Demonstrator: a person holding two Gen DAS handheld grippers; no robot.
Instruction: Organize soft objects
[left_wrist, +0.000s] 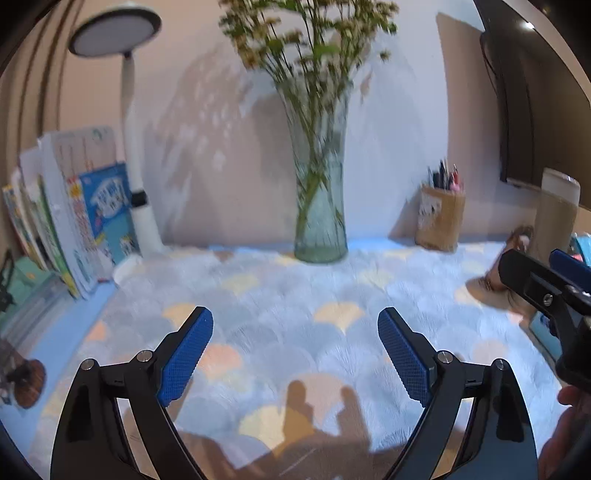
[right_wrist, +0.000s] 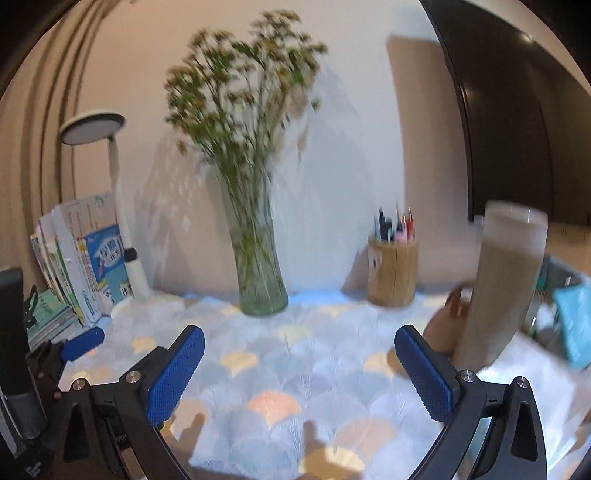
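Observation:
A soft fleece blanket (left_wrist: 295, 317) with a blue, grey and peach scallop pattern lies spread over the table; it also shows in the right wrist view (right_wrist: 295, 369). My left gripper (left_wrist: 295, 354) is open and empty, hovering above the blanket's near part. My right gripper (right_wrist: 299, 373) is open and empty above the blanket; it shows at the right edge of the left wrist view (left_wrist: 546, 291). A small brown soft object (right_wrist: 447, 325), blurred, lies behind a tall beige cylinder (right_wrist: 498, 288) at the right.
A glass vase (left_wrist: 319, 206) with dried flowers stands at the back middle. A wooden pen holder (left_wrist: 439, 221) stands at the back right. Books (left_wrist: 74, 221) and a white desk lamp (left_wrist: 136, 166) stand at the left. A teal item (right_wrist: 574, 325) lies at the far right.

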